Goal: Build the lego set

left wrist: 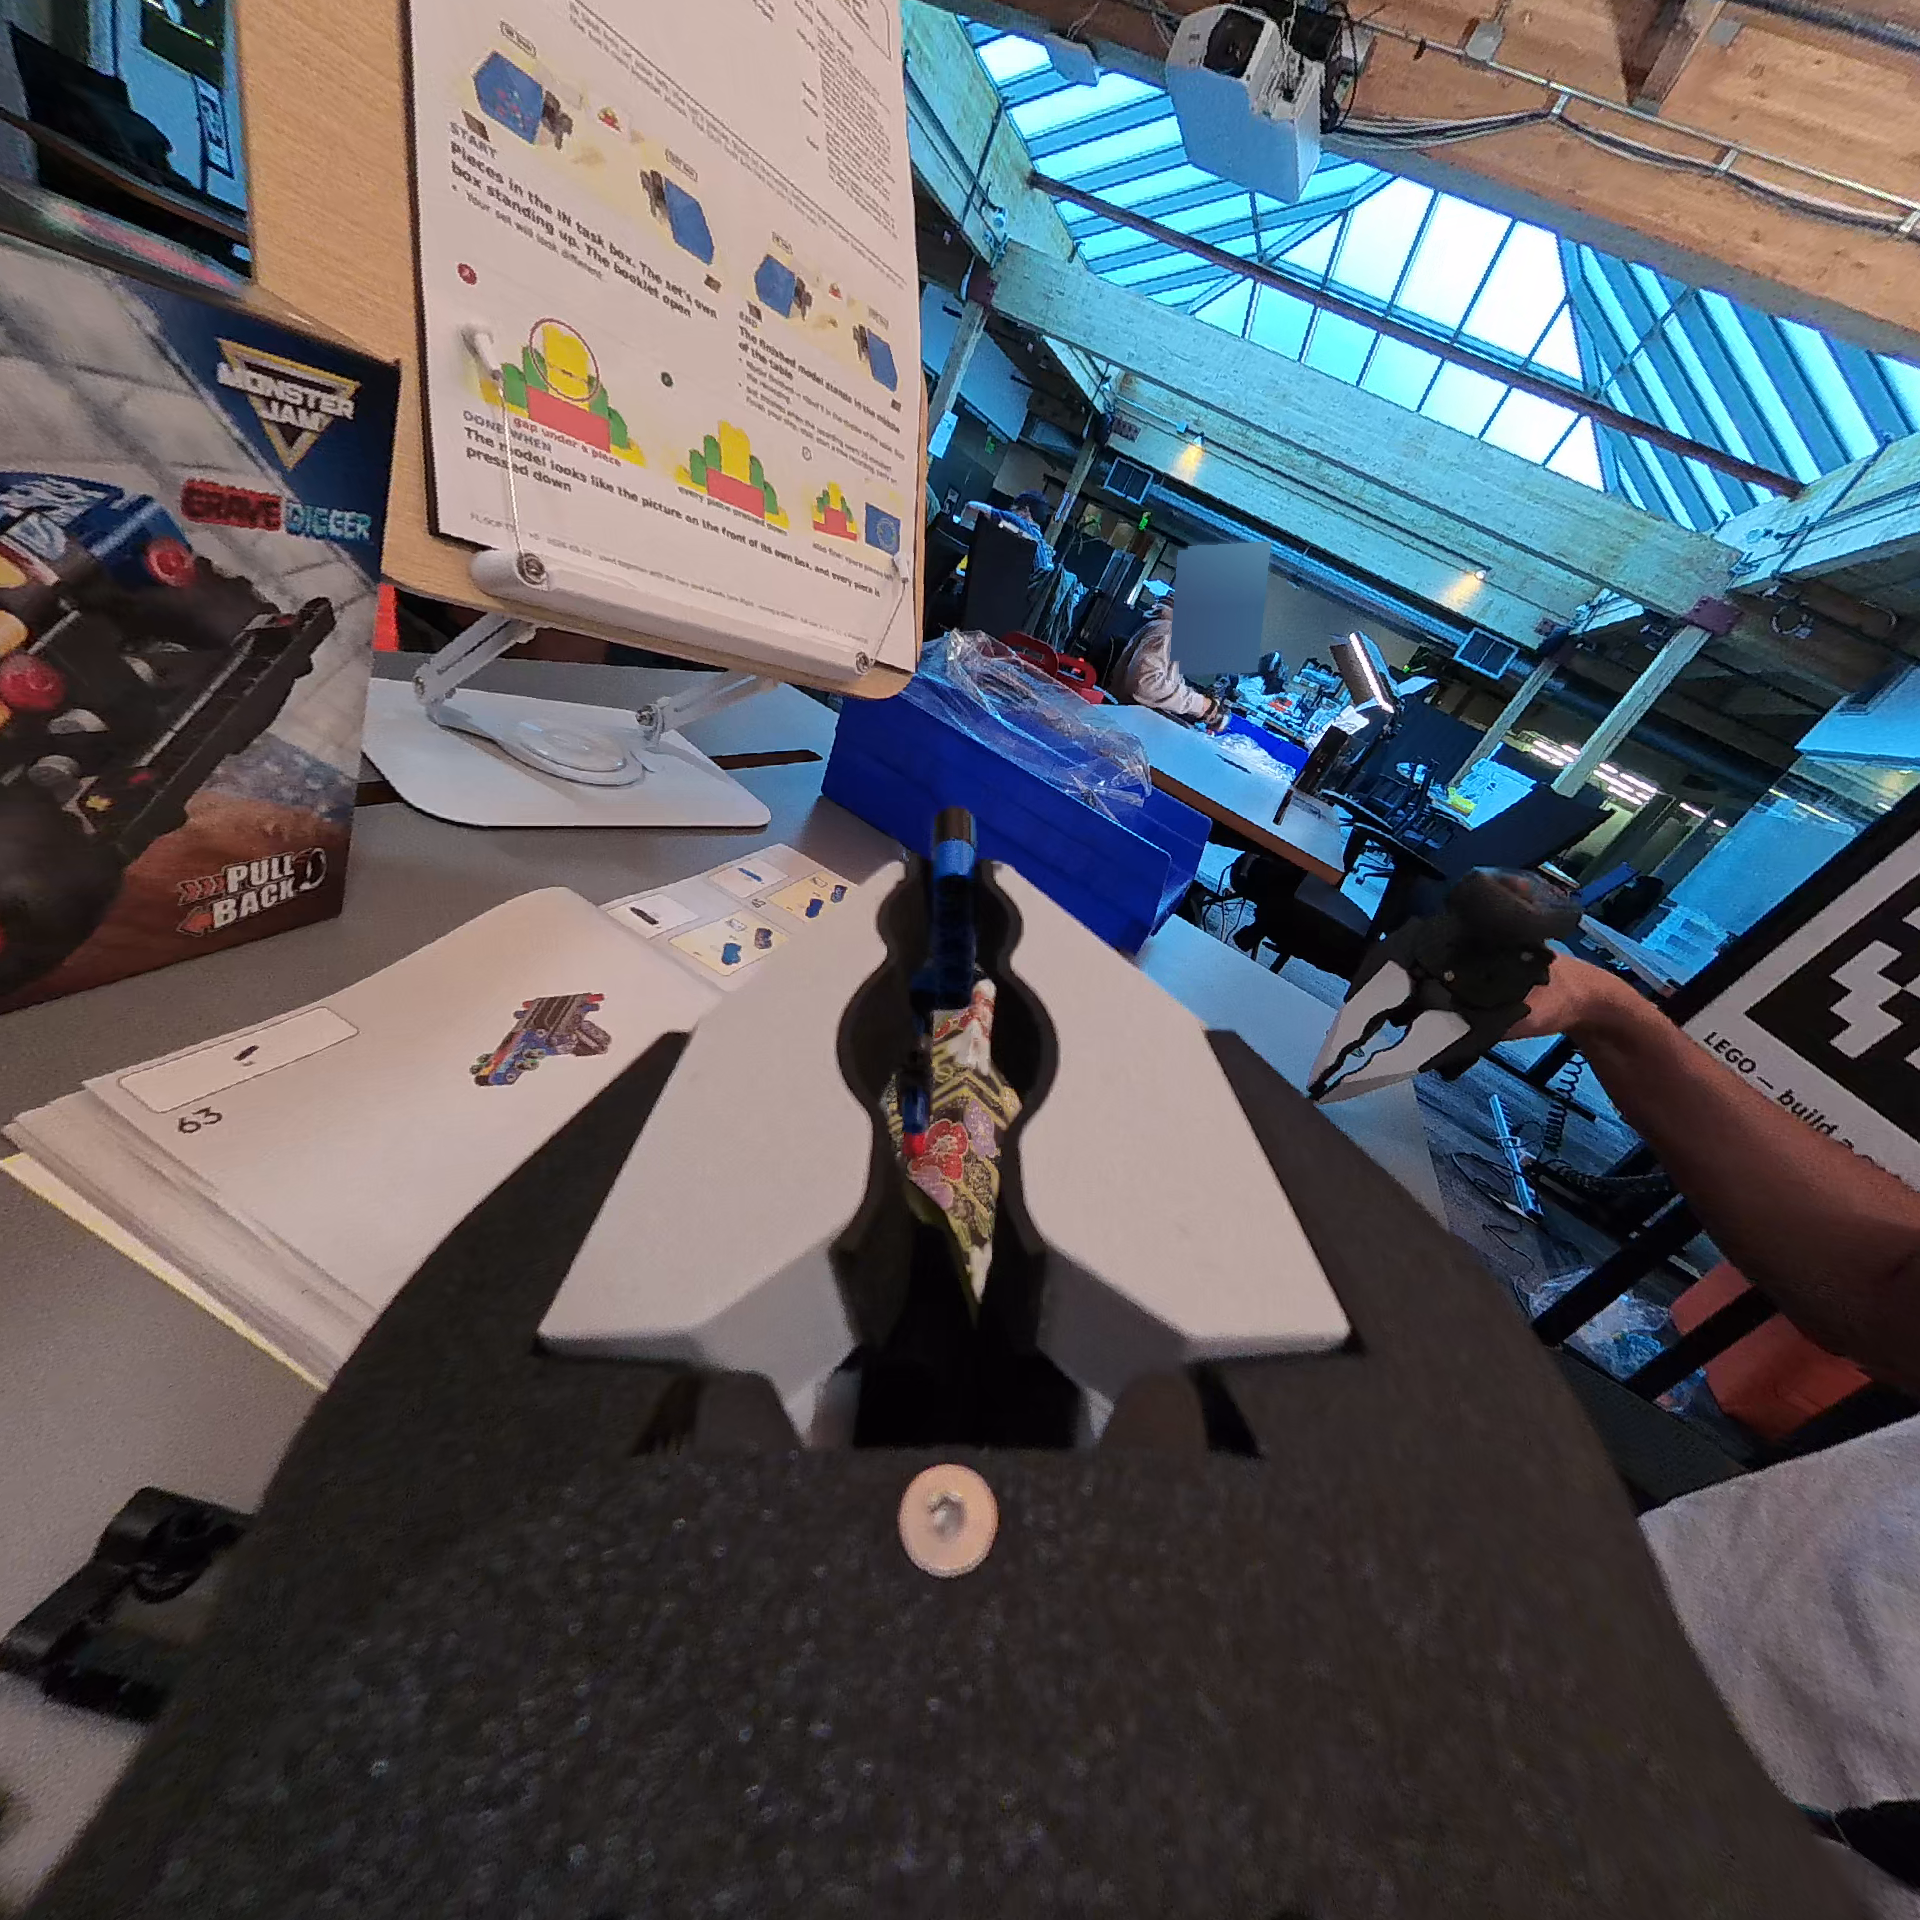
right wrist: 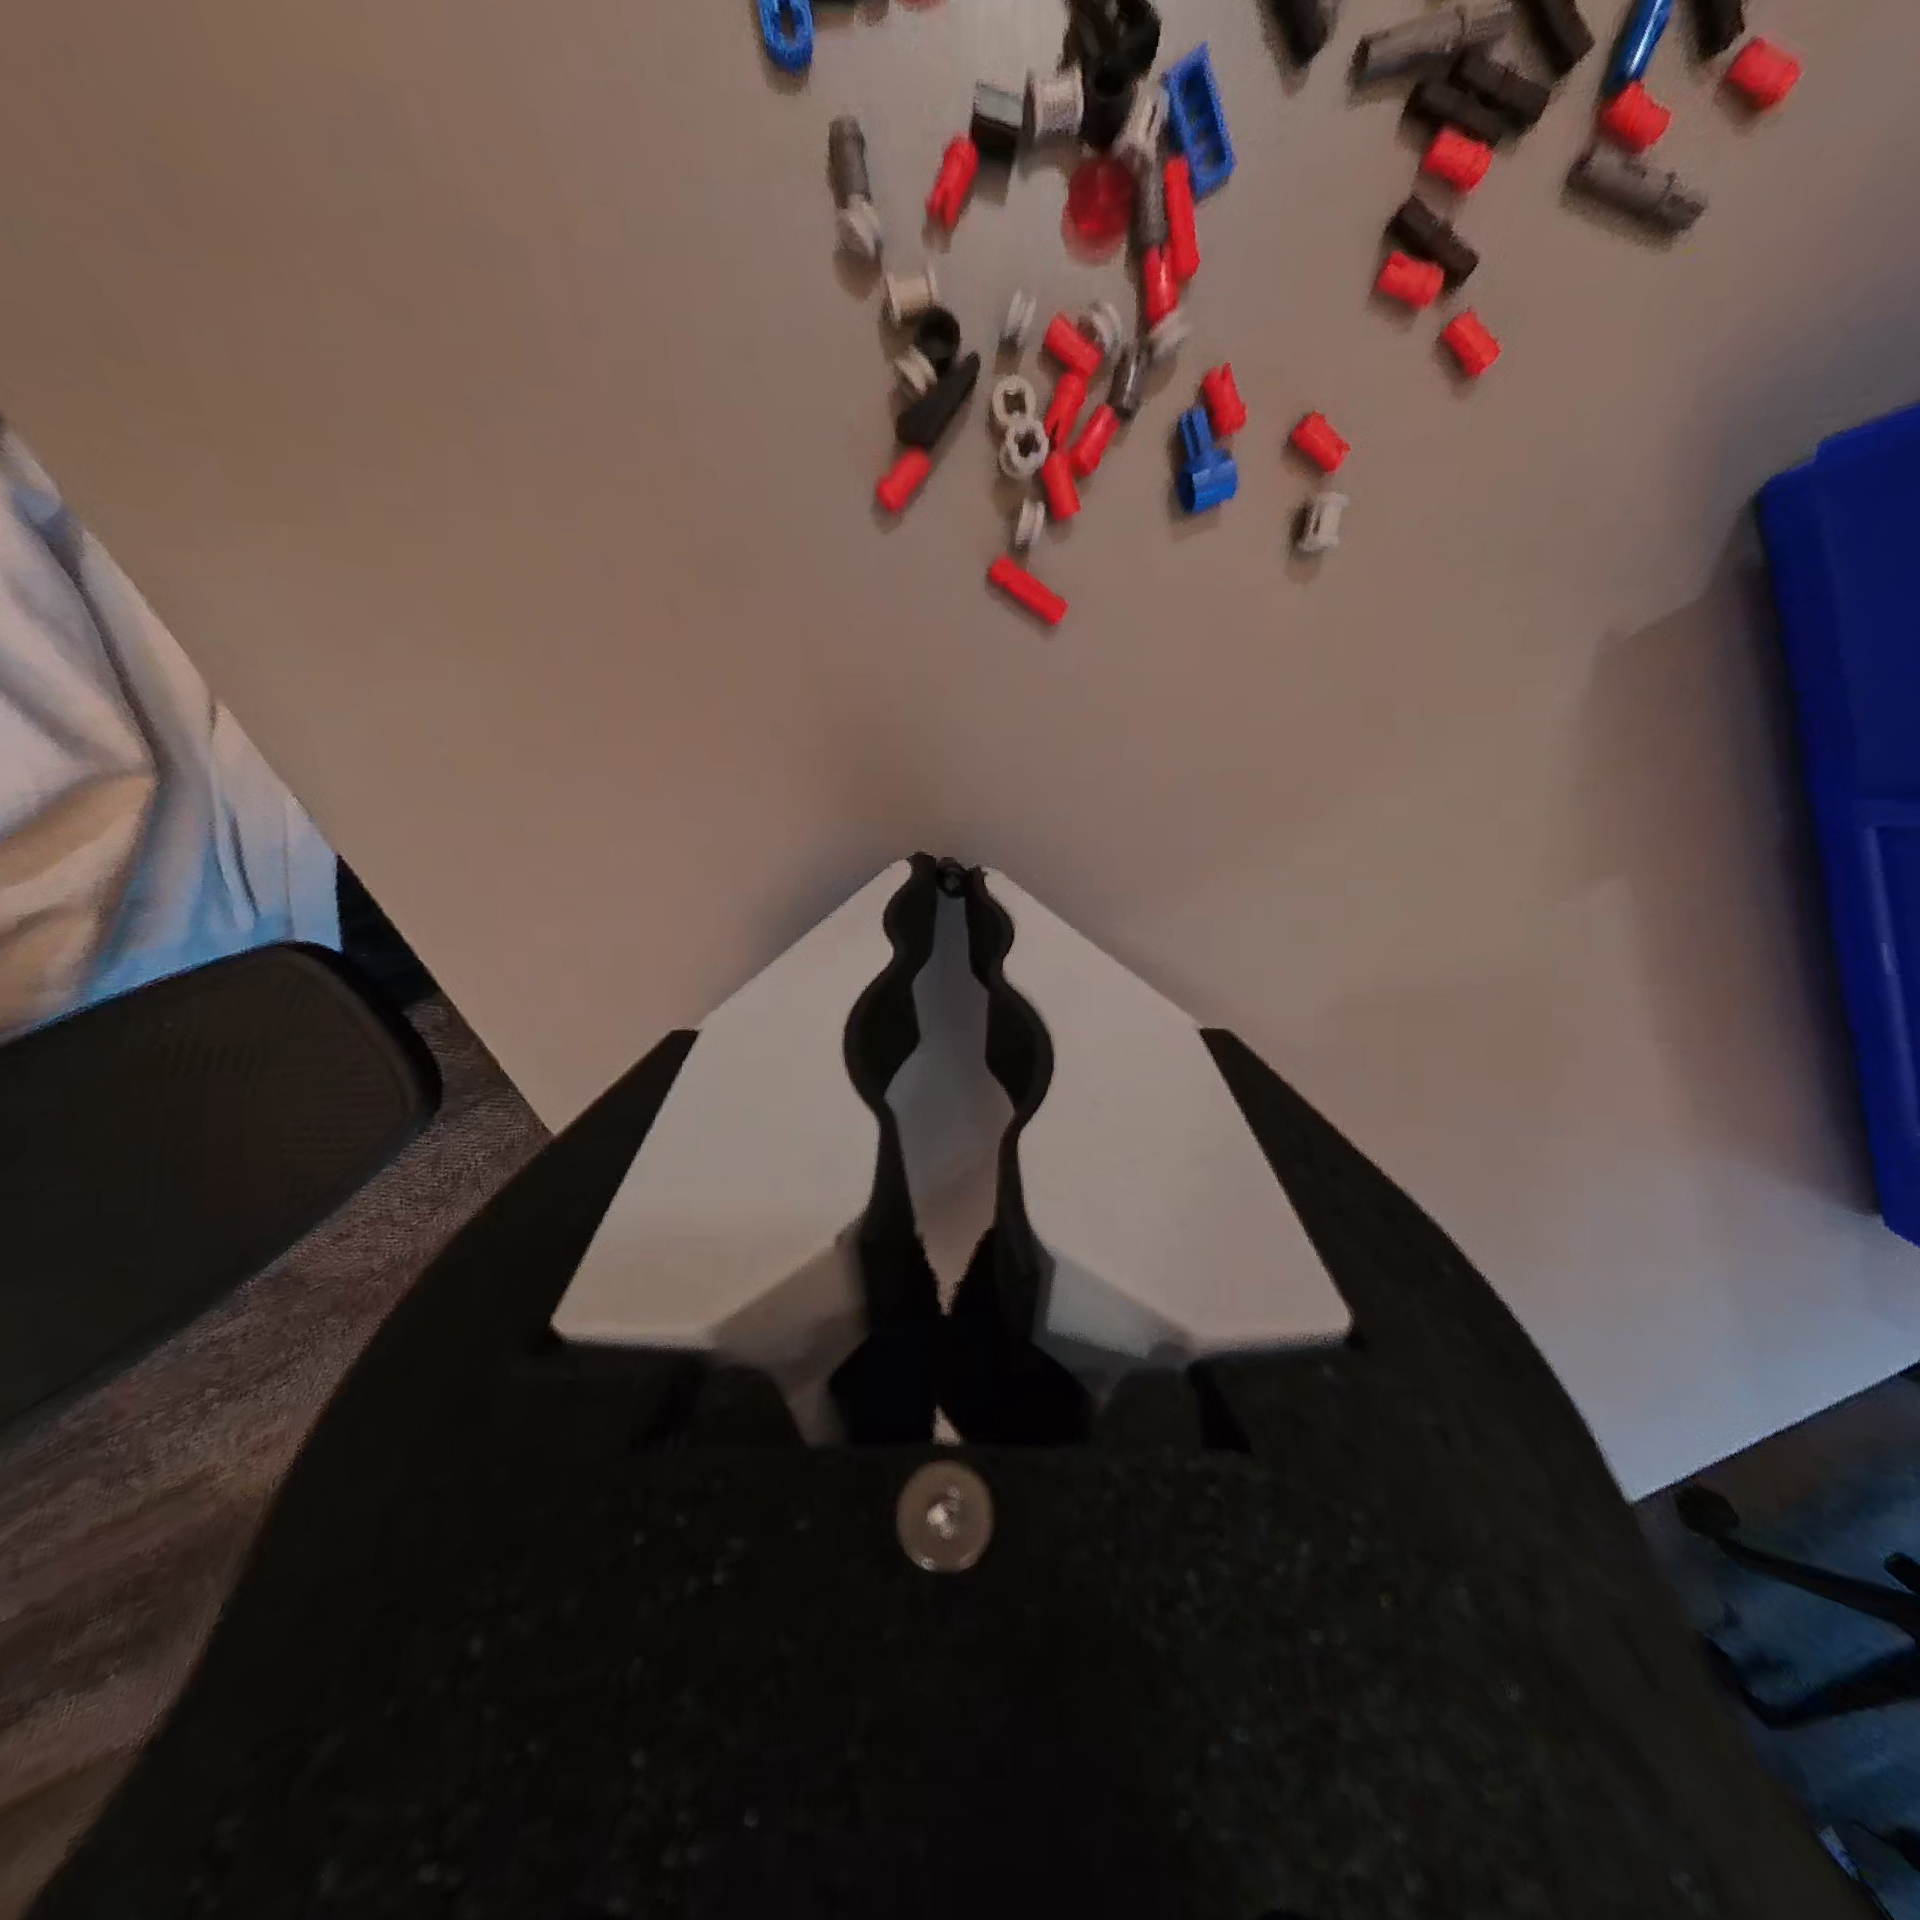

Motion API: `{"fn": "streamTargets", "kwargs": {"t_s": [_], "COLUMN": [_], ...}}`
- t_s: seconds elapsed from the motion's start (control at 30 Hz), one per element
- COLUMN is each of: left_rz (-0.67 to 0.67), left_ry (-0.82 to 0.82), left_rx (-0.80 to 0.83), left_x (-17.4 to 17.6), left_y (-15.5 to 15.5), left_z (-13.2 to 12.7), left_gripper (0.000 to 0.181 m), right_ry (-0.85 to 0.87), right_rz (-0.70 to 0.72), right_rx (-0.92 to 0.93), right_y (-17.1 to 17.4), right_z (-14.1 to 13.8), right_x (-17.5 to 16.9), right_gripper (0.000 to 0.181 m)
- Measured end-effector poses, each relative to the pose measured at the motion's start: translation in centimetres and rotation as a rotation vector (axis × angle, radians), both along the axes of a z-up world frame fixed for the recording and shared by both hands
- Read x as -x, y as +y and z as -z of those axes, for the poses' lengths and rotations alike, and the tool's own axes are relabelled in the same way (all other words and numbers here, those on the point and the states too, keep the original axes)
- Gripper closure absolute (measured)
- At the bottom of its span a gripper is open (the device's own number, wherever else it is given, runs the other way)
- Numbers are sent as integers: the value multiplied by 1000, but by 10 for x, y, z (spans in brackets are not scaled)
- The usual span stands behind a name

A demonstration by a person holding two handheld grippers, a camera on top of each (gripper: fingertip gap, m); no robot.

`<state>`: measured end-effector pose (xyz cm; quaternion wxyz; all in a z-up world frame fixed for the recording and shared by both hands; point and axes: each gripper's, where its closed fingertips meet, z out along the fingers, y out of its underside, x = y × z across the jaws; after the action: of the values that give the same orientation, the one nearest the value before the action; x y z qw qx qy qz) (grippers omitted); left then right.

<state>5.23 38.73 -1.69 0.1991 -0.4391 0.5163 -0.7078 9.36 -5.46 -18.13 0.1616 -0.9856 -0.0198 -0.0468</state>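
Left gripper (left wrist: 951, 883) clamps model (left wrist: 940, 1049) between fingers for mating; right gripper (right wrist: 948, 878) pinches small black pin (right wrist: 950, 879) at fingertips.

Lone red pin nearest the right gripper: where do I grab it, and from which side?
Pinch the red pin across its middle, on its two long sides, coming straight down from above. It lies flat and slanted on the table, apart from the other pieces, so both flanks are free. The right gripper seems to pinch a small black piece.
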Motion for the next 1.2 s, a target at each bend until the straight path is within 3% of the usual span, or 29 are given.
{"fn": "streamTargets", "kwargs": {"t_s": [0.03, 0.1, 0.23, 0.37, 0.53, 0.73, 1.2], "left_rz": [12, 65, 306, 493, 573, 613, 628], "left_ry": [-5, -35, -151, -192, -147, -86, -115], "left_rx": [-6, -9, 2, -25, 21, 92, 99], "left_x": [1, 6, 38, 69, 78, 74, 79], "left_y": [-3, -14, -58, -104, -129, -133, -137], "left_z": [0, -5, -26, -30, -18, -5, -9], "left_gripper": [176, 176, 176, 176, 176, 176, 176], "right_ry": [-3, 18, 251, 391, 413, 430, 429], "right_rz": [-1, -19, -73, -145, -199, -185, -190], "right_rx": [-45, -246, -773, -1017, -1186, -1187, -1140], "right_y": [8, 41, 130, 213, 289, 314, 312], "right_z": [-6, -33, -103, -138, -179, -180, -171], "right_x": [0, 8, 49, 84, 110, 113, 119], "right_gripper": [177, 177, 178, 178, 178, 178, 178]}}
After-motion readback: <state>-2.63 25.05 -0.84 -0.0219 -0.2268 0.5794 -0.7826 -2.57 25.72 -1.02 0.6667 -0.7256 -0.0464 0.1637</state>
